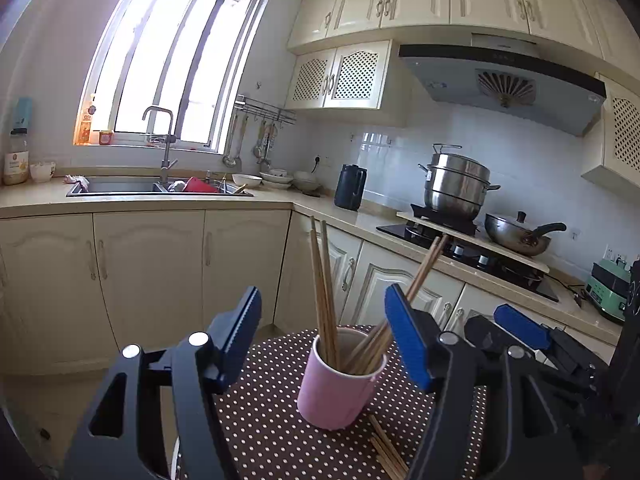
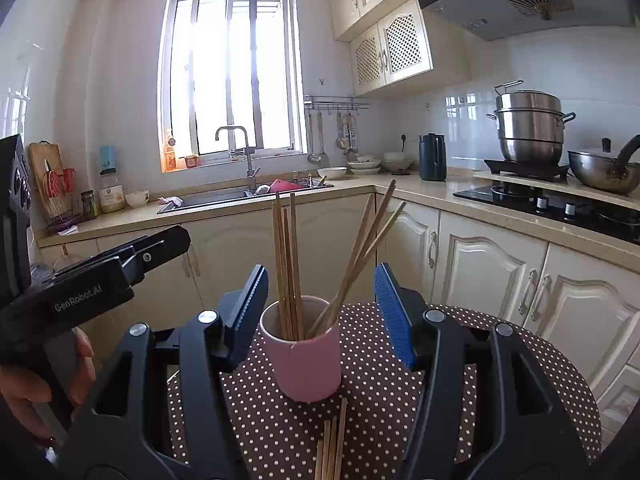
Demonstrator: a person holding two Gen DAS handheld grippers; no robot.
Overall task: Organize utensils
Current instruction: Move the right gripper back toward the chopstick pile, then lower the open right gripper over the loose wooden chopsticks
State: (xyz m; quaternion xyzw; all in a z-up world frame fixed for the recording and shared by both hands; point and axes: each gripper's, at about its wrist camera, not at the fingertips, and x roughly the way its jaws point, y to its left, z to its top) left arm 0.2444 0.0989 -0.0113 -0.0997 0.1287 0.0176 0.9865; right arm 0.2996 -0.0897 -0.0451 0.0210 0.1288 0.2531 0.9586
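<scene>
A pink cup (image 1: 338, 388) (image 2: 305, 364) stands upright on a brown polka-dot table (image 1: 264, 424) (image 2: 384, 412). Several wooden chopsticks (image 1: 325, 292) (image 2: 286, 264) stand in it, one bunch upright and one leaning right. More loose chopsticks (image 1: 386, 452) (image 2: 332, 444) lie flat on the cloth in front of the cup. My left gripper (image 1: 323, 296) is open, its blue pads on either side of the cup and short of it. My right gripper (image 2: 322, 276) is open too and frames the cup without touching it. Nothing is held by either.
The right gripper (image 1: 520, 326) shows beside the left one, and the left gripper (image 2: 120, 264), held by a hand (image 2: 82, 360), shows at the left. Behind are cream cabinets (image 1: 148, 276), a sink (image 1: 156, 186), and a stove with a steel pot (image 1: 458, 184) and wok (image 1: 518, 234).
</scene>
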